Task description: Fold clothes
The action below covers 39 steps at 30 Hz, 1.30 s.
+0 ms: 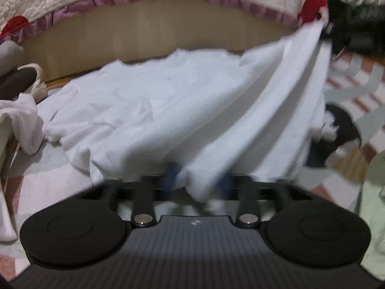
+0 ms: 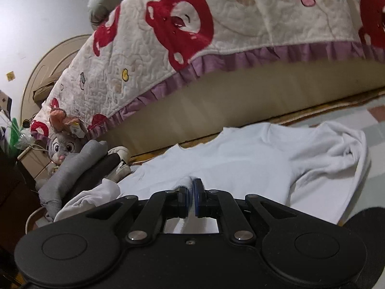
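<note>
A white garment (image 1: 168, 101) lies spread on the floor in front of the bed. In the left wrist view one side of it rises in taut folds to the upper right, where a dark shape, likely my right gripper (image 1: 327, 30), holds its edge. My left gripper (image 1: 197, 180) has a thick bunch of this cloth between its blue pads (image 1: 171, 173), and the picture is blurred there. In the right wrist view my right gripper (image 2: 192, 189) is shut on a small fold of the white garment (image 2: 252, 159), whose sleeve curls at the right.
The bed's beige base (image 2: 216, 103) and quilted red-and-pink cover (image 2: 216, 24) stand just behind. A plush rabbit (image 2: 60, 147), grey cloth (image 2: 72, 168) and a shoe (image 1: 36, 79) lie left. Another white piece (image 1: 21, 120) sits at the left, dark clothes (image 1: 356, 24) at the right, on a patterned mat (image 1: 349, 84).
</note>
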Tool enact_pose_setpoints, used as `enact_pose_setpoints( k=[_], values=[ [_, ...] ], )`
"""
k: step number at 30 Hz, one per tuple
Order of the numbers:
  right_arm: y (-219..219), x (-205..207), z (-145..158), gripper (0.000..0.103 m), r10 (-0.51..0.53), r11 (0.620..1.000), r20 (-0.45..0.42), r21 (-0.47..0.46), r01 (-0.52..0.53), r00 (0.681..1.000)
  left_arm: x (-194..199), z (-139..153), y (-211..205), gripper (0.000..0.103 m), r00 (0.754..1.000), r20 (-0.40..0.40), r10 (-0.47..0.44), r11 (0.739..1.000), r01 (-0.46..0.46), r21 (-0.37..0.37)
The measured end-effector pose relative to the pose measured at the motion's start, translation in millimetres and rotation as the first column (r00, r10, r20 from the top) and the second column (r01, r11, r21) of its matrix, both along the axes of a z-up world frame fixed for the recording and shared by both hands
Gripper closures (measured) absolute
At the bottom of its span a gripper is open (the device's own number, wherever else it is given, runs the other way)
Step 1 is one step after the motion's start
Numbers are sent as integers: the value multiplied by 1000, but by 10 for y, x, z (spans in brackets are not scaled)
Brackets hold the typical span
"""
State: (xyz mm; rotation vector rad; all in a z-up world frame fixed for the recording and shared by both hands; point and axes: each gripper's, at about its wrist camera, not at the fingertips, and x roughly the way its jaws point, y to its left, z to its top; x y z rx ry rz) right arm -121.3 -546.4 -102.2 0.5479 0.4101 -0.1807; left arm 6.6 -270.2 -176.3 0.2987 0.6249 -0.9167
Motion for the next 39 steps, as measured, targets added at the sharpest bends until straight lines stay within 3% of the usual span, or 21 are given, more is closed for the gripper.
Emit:
enact_pose_setpoints(
  k=[2,4,9,12,14,17,20,25,28,30,32,33,34,35,38,39],
  values=[
    [-19,42,-47,96,-8,1000,-37,1,8,999,-75,81,43,93,995,95,26,999,-21,-45],
    [-49,78,-100,96,-21,1000,-75,7,21,997,-115,164,78,93,991,130,38,998,-31,-60],
    [-34,118,-173,96,-55,998,-138,-34,50,989,-118,359,237,93,997,66,44,991,-35,-130],
    [31,80,-118,96,-50,997,-100,-65,44,994,-34,382,314,93,997,7,72,983,-69,-167],
    [78,46,-67,96,-42,996,-65,-86,36,997,97,323,410,93,989,-68,128,973,-139,-186],
    [149,-5,10,96,-28,993,-12,-118,27,1000,263,196,512,93,966,-97,238,961,-248,-118],
    [222,-38,71,97,-15,988,26,-151,18,1000,291,182,612,94,967,-106,234,960,-247,-135],
    [253,62,5,96,-7,989,-25,-148,4,1000,197,180,530,93,983,-116,139,976,-156,-152],
    [227,64,-12,96,2,993,-23,-119,-5,1000,148,79,395,84,986,-144,86,986,-105,-129],
    [218,66,-28,96,13,995,-20,-102,-15,1000,135,-28,284,60,986,-154,72,993,-85,-80],
    [213,75,-45,96,23,996,-16,-89,-25,1000,153,-104,220,59,986,-154,70,996,-78,-45],
    [206,76,-51,96,25,996,-14,-84,-26,1000,172,-133,201,64,986,-151,73,996,-78,-31],
    [198,75,-58,96,27,997,-11,-78,-28,1000,189,-145,194,76,987,-141,79,996,-83,-20],
    [186,74,-65,96,29,997,-7,-71,-29,1000,203,-104,218,101,989,-110,97,995,-99,-17],
    [122,86,-96,96,12,999,-14,-47,-13,1000,209,191,334,102,987,63,150,988,-146,-56],
    [94,96,-111,91,2,999,-23,-35,-2,1000,207,308,378,102,977,130,168,984,-159,-76]
  ],
)
